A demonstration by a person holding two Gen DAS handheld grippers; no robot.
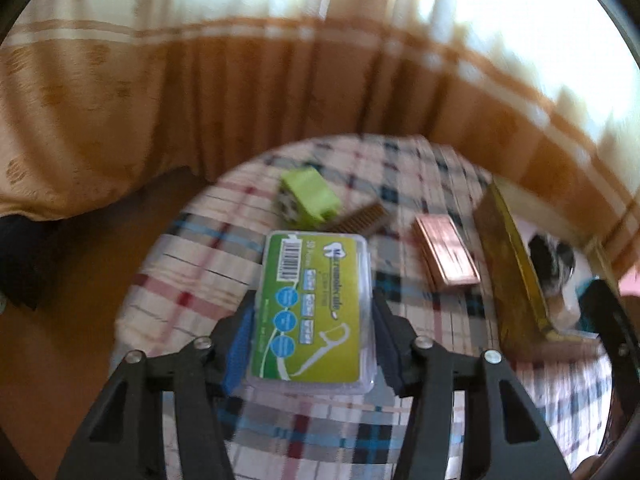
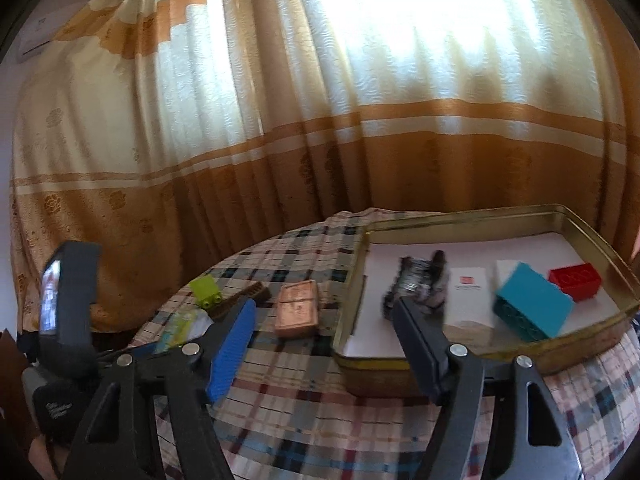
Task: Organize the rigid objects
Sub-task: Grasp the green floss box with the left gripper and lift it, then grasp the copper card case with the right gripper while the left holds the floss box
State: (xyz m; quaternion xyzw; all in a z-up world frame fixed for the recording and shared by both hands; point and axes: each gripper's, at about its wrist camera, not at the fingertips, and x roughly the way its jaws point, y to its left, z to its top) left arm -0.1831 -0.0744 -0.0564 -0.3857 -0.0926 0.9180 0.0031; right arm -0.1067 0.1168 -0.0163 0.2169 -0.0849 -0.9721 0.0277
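Curtains hang behind a checked tablecloth (image 2: 304, 408) where a gold tin tray (image 2: 472, 354), far right, already holds a teal block (image 2: 534, 306) and a red block (image 2: 576, 280). Nearer left, the left gripper (image 1: 314, 312) clamps a slick floss-pick box (image 1: 316, 304) by its long edges; it could twist free or catch the tray's rim. Right gripper (image 2: 324, 320) hovers wide and empty.

Bright daylight glows through cream curtains (image 2: 320, 80) banded in orange-brown along the bottom, hanging behind a round table draped in a plaid cloth (image 2: 312, 408) of red, blue and black lines, with brown floor (image 1: 80, 264) beside it.
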